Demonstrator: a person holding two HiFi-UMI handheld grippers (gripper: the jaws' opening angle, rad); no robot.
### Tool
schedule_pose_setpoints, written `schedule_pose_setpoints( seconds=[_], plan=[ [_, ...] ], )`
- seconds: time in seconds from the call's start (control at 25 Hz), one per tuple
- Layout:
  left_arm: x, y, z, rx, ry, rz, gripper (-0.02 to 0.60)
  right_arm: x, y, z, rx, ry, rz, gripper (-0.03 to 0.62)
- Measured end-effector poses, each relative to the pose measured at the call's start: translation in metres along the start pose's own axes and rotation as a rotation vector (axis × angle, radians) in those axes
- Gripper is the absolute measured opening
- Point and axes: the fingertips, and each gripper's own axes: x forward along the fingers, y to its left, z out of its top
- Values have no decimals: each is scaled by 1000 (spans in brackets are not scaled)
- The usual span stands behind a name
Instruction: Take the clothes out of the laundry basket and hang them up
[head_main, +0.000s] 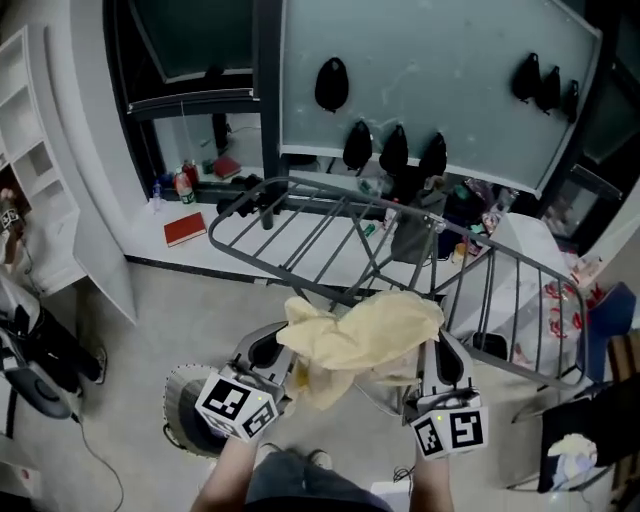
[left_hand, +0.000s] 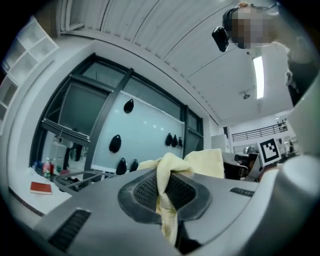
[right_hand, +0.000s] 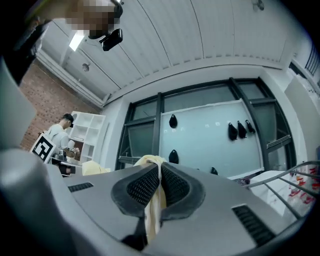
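The pale yellow garment (head_main: 362, 335) hangs in the middle of the head view. It is slung between both claws in loose folds, clear of the floor and just in front of the near edge of the grey drying rack (head_main: 300, 215).

The left claw (left_hand: 164, 187) is clamped tight on it. In the left gripper view a twisted fold runs up between the 2 ribbed pads and spills out above them. The right claw (right_hand: 159, 182) grips the same way, its pads pressed on a thin strip of yellow fabric that trails down below the jaws.

Holding the garment at 2 separate spots looks like a way to spread it, so that it can be draped over a rail rather than dropped in a heap. For now the middle sags and is crumpled, so it is not spread out.

The round grey laundry basket (head_main: 185, 410) sits on the floor at the lower left of the head view, partly behind the left claw's marker cube. Whether more clothes lie in it I cannot tell. The garment is out of it, so the removal step seems done and the hanging step is in hand.

The rails just ahead of the claws look bare, which leaves room for it. The likely risk is slack fabric snagging on the near rail before it is pulled flat.
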Motion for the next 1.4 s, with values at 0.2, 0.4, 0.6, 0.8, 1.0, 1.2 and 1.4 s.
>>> schedule_pose_setpoints(
  seconds=[0.2, 0.4, 0.6, 0.8, 1.0, 1.2, 1.4],
  plan=[
    [48, -56, -13, -18, 34, -172, 26, -46, -53, 5, -24, 8, -172, 11],
    [83, -103, -19, -36, 48, -332, 26, -92, -86, 12, -48, 18, -338, 11],
    [99, -134, -23, -47, 68, -449, 26, -124, -100, 12, -53, 25, -471, 11],
    [105, -148, -30, -26, 87, -524, 26, -143, -95, 7, -64, 31, -553, 11],
    [117, -164, -33, -16, 98, -570, 26, -157, -104, 2, -59, 34, -611, 11],
    [154, -182, -35, -22, 99, -594, 26, -154, -138, 4, -73, 28, -642, 11],
    [218, -195, -44, -16, 96, -595, 26, -129, -202, -4, -70, 18, -648, 11]
  ],
)
